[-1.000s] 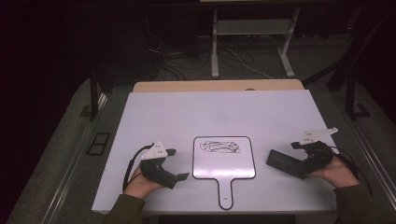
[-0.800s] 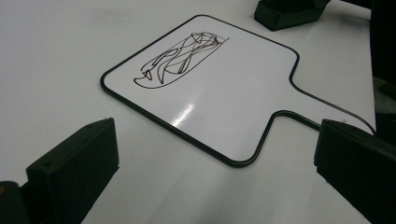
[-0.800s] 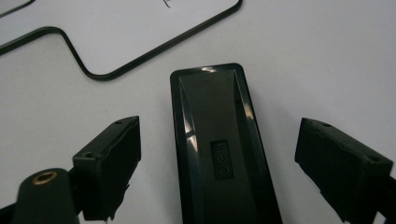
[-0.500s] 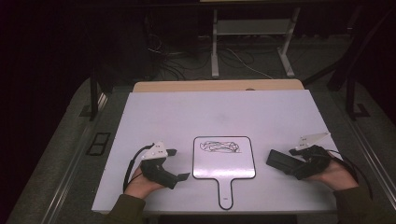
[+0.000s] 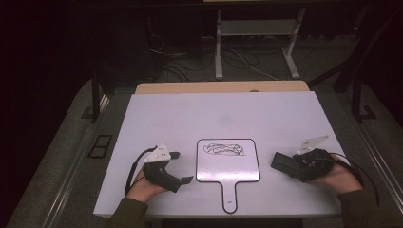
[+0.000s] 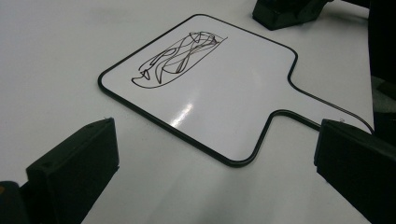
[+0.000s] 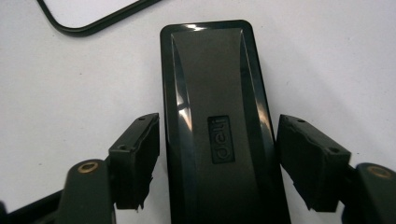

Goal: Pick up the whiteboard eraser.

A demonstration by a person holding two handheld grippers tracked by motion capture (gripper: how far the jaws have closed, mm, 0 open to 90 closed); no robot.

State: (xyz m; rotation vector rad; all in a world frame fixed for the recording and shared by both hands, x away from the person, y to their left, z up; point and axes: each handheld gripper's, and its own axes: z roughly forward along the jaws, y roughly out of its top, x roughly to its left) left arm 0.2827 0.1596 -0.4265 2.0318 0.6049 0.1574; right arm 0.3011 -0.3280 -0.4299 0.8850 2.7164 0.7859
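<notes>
A small white paddle-shaped whiteboard [image 5: 228,161] [image 6: 210,88] with a black rim lies at the front middle of the table. It carries a black scribble [image 5: 223,149] [image 6: 180,58]. To its right lies a black eraser [image 5: 284,164] [image 7: 215,116]. My right gripper [image 5: 294,167] [image 7: 218,135] straddles the eraser's near end. Its jaws have just been closing, and the pads stand a sliver off the eraser's two long sides. Left of the whiteboard my left gripper [image 5: 182,167] [image 6: 217,140] rests open, jaws wide, nothing between them.
The white tabletop [image 5: 214,114] stretches bare behind the whiteboard. A tan board [image 5: 218,87] edges its far side. Metal rails run along both sides of the table, with dark floor, cables and a stand's legs [image 5: 256,52] beyond.
My right gripper has dropped lower over the eraser and its jaws have drawn in around it. The left gripper and the whiteboard have stayed put.
</notes>
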